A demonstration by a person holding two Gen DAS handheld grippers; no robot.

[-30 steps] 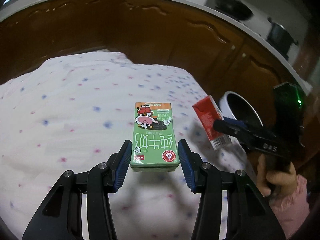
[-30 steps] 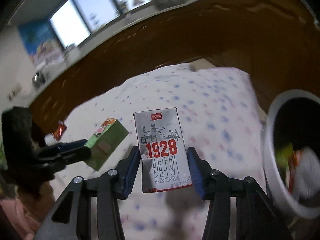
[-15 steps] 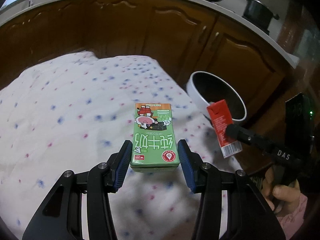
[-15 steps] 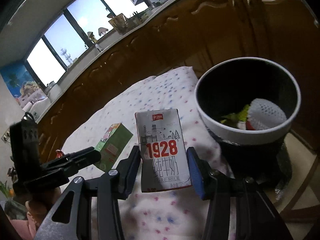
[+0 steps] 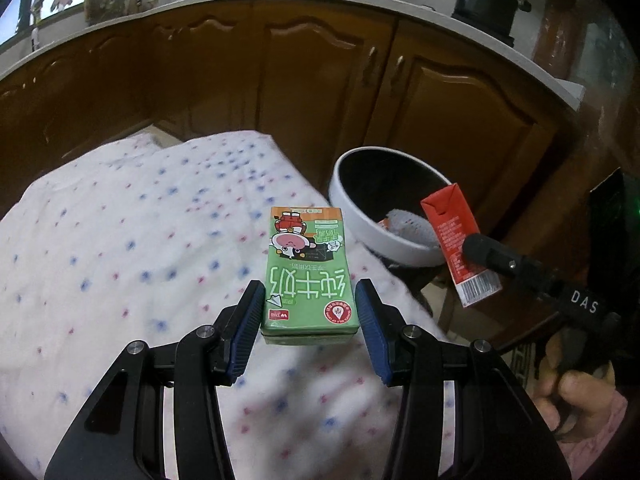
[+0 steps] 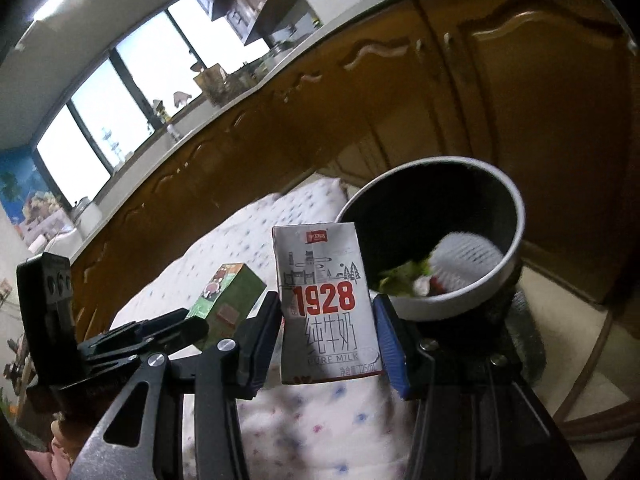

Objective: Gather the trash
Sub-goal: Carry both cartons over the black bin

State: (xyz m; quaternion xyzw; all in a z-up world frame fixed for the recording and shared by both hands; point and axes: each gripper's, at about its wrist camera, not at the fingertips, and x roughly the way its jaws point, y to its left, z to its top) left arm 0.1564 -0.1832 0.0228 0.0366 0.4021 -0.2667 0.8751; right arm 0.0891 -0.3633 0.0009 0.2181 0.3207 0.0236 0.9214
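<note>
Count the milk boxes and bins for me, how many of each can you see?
Milk boxes: 2, a green milk box in the left tool and a grey 1928 milk box in the right tool
Bins: 1, the white bin
Total: 3

White cloth with blue and red dots [image 5: 120,240] covers the table. Brown wooden cabinets [image 5: 320,80] stand behind it, under a pale countertop [image 5: 440,16]. A dark pot [image 5: 486,0] sits on that counter. Bright windows [image 6: 120,92] run above the counter.
</note>
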